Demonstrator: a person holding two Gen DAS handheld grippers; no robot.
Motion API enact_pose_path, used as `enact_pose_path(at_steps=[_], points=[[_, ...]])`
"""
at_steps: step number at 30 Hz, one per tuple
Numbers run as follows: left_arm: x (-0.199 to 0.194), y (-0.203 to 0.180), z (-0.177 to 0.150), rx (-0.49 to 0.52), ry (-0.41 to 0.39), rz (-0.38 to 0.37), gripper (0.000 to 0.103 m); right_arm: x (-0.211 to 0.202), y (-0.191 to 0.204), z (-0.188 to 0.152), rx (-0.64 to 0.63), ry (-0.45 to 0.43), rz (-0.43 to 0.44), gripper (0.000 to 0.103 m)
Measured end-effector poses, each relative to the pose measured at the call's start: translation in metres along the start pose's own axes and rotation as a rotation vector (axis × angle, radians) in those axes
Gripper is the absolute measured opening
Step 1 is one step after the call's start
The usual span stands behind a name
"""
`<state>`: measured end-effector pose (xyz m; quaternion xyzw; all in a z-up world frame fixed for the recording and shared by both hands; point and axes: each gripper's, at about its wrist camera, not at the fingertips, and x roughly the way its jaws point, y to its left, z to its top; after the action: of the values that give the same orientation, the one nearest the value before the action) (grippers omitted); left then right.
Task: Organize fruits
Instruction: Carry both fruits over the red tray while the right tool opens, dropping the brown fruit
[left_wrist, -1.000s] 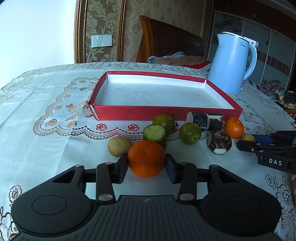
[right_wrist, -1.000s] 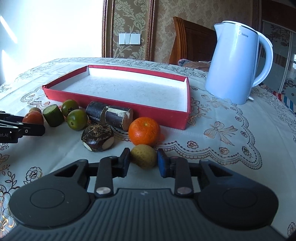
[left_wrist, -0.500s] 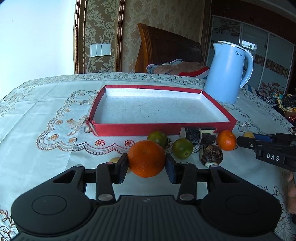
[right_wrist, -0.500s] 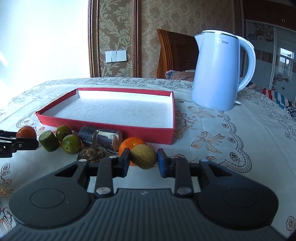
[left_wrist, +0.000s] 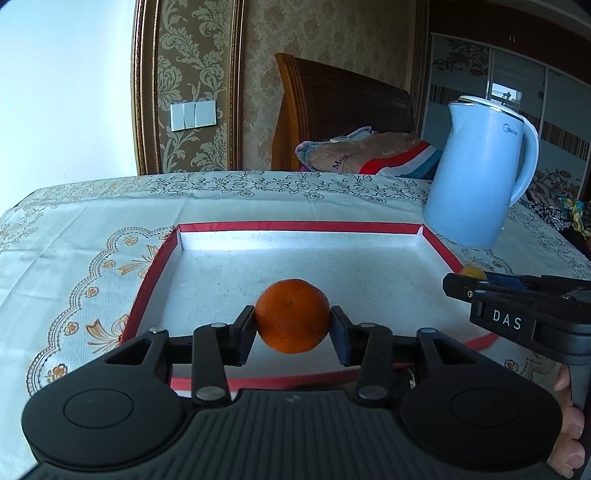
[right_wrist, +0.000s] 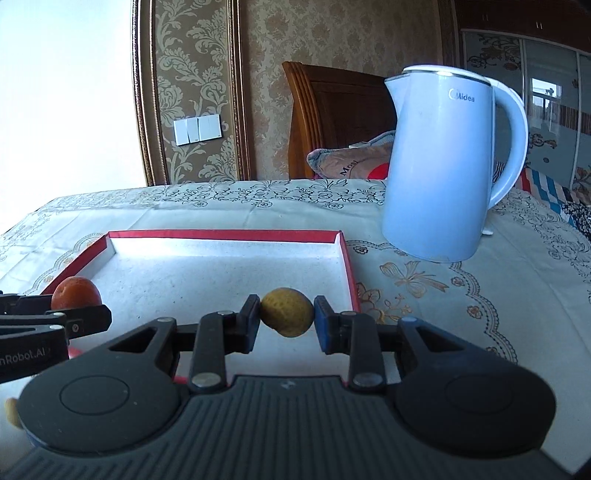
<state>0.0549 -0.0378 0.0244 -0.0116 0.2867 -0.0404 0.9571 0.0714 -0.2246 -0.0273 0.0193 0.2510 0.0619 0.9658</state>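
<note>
- The left gripper (left_wrist: 292, 329) had its fingers (left_wrist: 244, 338) closed on an orange (left_wrist: 291, 315), gripping it at its left and right sides, in the lower middle of the left wrist view
- The orange was nearly round, a little wider than tall, with a small dark dimple facing the camera; it hung above the white floor of the red tray (left_wrist: 147, 291), over the tray's near part
- The right gripper (right_wrist: 287, 321) had its fingers (right_wrist: 322, 323) closed on a yellow-brown fruit (right_wrist: 287, 312) in the centre of the right wrist view
- That fruit was egg-shaped, its long axis lying left to right across the frame between the fingers, slightly tilted; it hung over the right near part of the tray (right_wrist: 349, 266)
- In the left wrist view the right gripper came in from the right edge, marked "DAS", with a sliver of the yellow fruit showing at its tip
- In the right wrist view the orange (right_wrist: 75, 291) appeared at the left edge above the other gripper
- A pale blue kettle (right_wrist: 439, 166) stood upright on the patterned cloth of the surface (right_wrist: 480, 295), just beyond the tray's far right corner, handle toward the right of the frame
</note>
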Motion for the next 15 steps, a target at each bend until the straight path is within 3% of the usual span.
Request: enact_pose_path(at_steps=[15], points=[[0.082,0.02,0.036,-0.067,0.128,0.055,0.042,0.081,0.017,0.025,-0.026,0.095,-0.033,0.029]])
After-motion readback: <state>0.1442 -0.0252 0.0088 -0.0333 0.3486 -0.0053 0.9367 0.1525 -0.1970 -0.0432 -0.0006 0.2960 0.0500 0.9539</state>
